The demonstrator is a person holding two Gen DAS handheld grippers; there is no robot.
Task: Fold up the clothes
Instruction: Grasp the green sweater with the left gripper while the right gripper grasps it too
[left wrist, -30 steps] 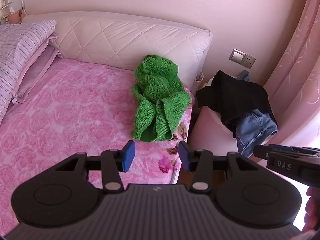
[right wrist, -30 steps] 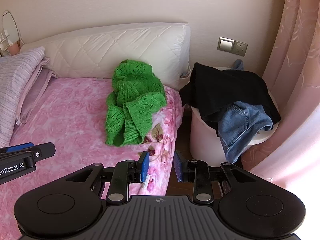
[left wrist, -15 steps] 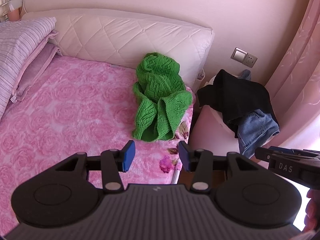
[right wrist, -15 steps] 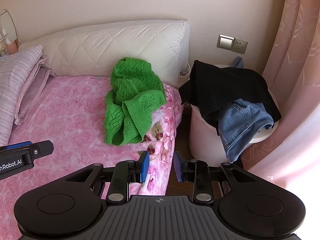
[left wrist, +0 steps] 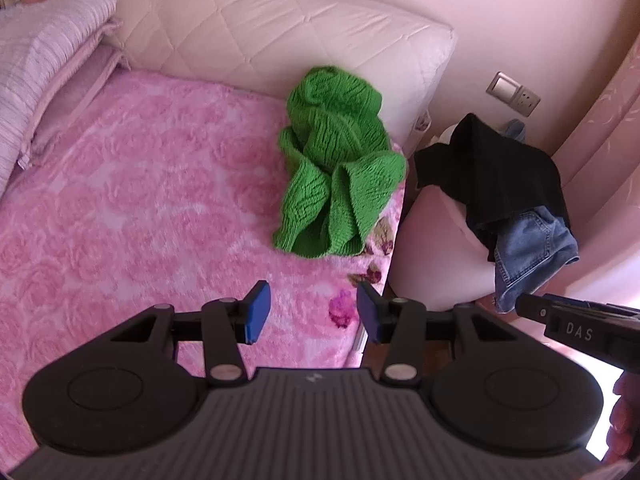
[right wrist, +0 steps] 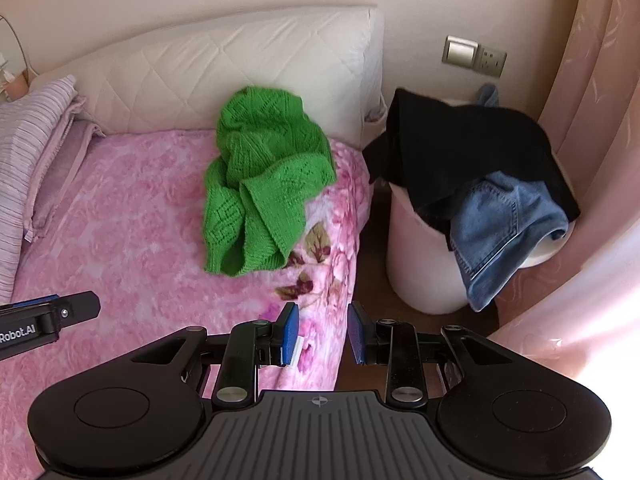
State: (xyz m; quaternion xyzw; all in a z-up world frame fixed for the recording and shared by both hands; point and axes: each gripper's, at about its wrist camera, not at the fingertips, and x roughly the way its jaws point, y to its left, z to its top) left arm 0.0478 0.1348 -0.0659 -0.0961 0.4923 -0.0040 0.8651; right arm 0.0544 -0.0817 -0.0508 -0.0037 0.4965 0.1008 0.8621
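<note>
A crumpled green knit sweater lies on the pink rose-patterned bed near its right edge, below the headboard; it also shows in the right wrist view. My left gripper is open and empty, above the bed short of the sweater. My right gripper is open and empty over the bed's right edge. A black garment and blue jeans hang over a white basket beside the bed.
A white quilted headboard stands behind the sweater. Striped pillows lie at the left. A pink curtain hangs at the right, with a wall switch and socket beside it. A wooden floor gap separates bed and basket.
Both grippers have moved a little forward toward the sweater; it looks larger and nearer. Jaws remain open. The clothes have not moved.
</note>
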